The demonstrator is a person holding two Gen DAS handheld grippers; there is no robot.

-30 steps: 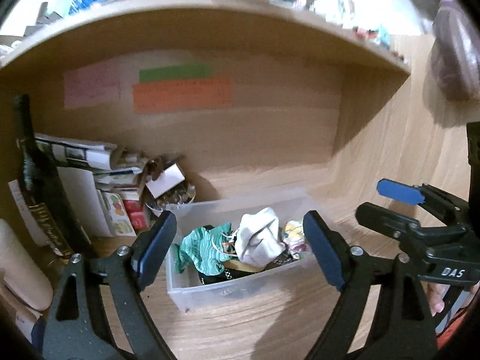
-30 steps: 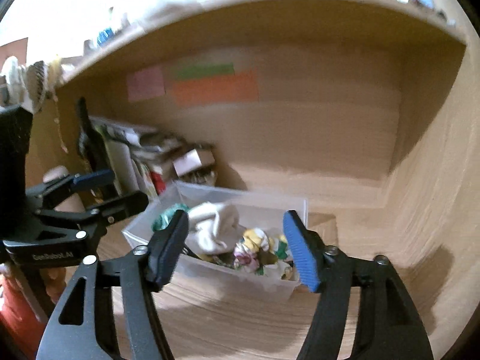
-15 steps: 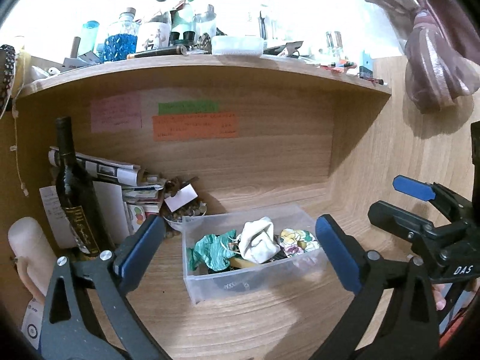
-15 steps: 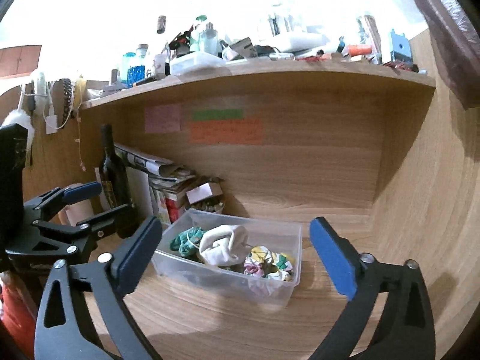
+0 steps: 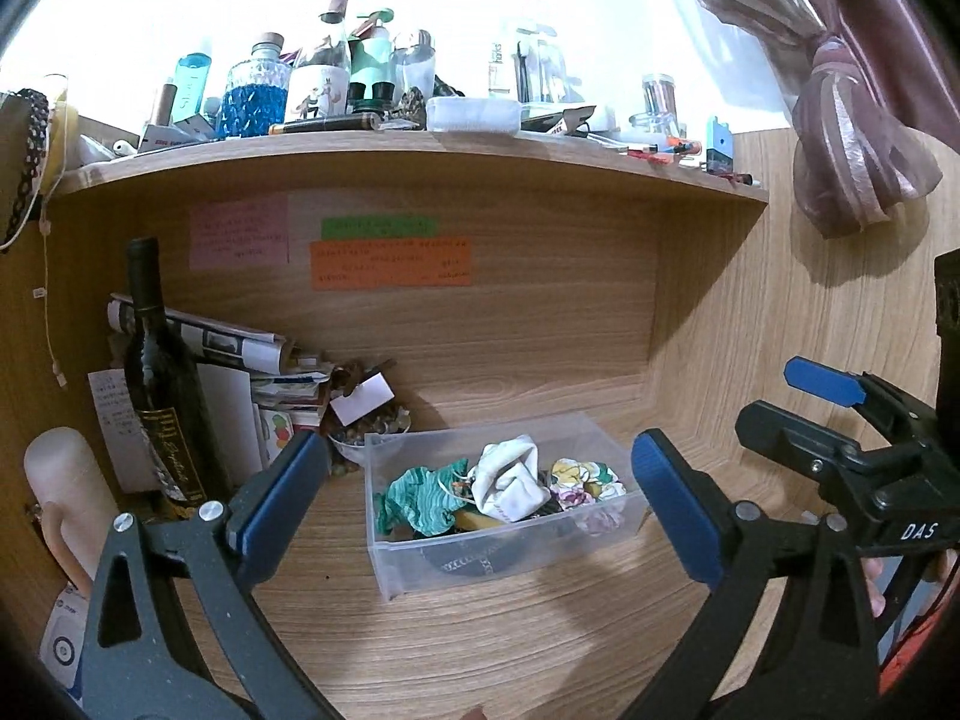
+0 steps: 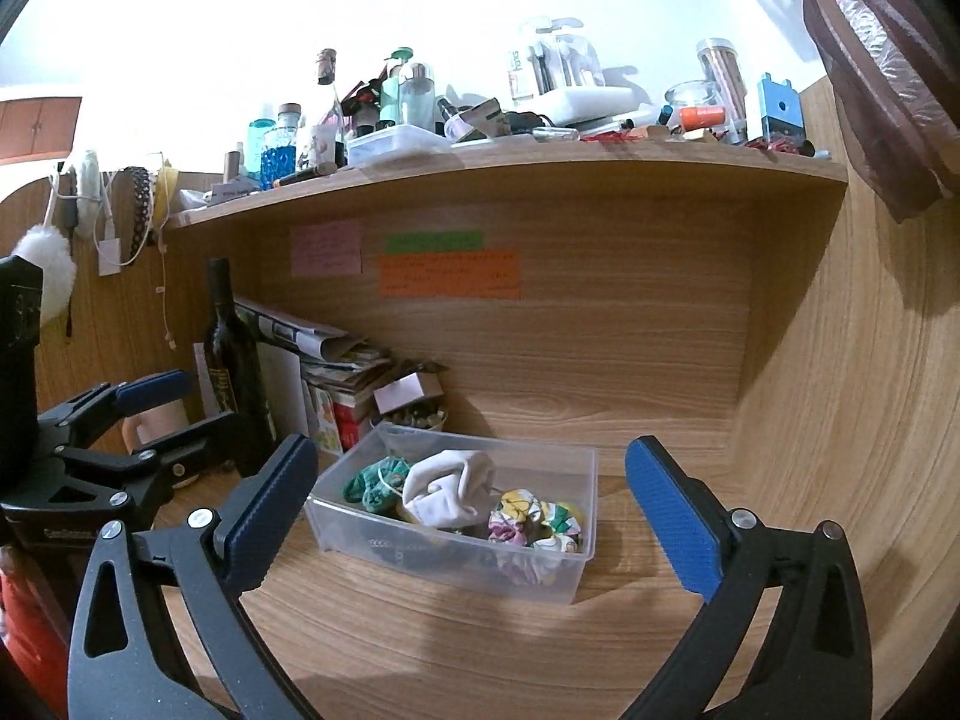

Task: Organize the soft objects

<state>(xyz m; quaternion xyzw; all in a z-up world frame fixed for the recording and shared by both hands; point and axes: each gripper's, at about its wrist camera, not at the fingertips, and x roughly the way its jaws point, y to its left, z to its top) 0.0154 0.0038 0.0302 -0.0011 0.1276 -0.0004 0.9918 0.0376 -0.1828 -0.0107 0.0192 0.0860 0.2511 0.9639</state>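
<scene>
Clear bin (image 5: 576, 546) (image 6: 420, 546): stands on the wooden desk (image 5: 510, 648) (image 6: 450, 648) under the shelf (image 5: 420, 147) (image 6: 540, 162), well forward of the back panel. Contents: green cloth (image 5: 423, 501) (image 6: 375, 483) at the left, white pouch (image 5: 510, 486) (image 6: 447, 489) in the middle, floral scrunchie (image 5: 585, 477) (image 6: 528, 516) at the right, a dark item underneath that cannot be made out. Left gripper (image 5: 477, 507) (image 6: 150, 414): jaws spread wide, nothing held; in its own view the blue pads frame the bin from the near side, apart from it. Right gripper (image 6: 471, 516) (image 5: 804, 402): jaws likewise wide apart and empty, pads to either side of the bin in view, not touching it. Each gripper shows at the edge of the other's view, the two flanking the bin. Left of the bin: wine bottle (image 5: 159, 384) (image 6: 231, 360) upright, stacked papers (image 5: 240, 360) (image 6: 324, 354) beside it, small bowl (image 5: 360, 441) (image 6: 414, 417) of pebble-like bits just behind the bin's left corner. Back panel: pink note (image 5: 237, 240) (image 6: 326, 249), green note (image 5: 379, 227) (image 6: 433, 241), orange note (image 5: 390, 264) (image 6: 449, 273). Shelf top: crowded with bottles and jars. Upper right: knotted curtain (image 5: 852, 138) (image 6: 876, 60).
</scene>
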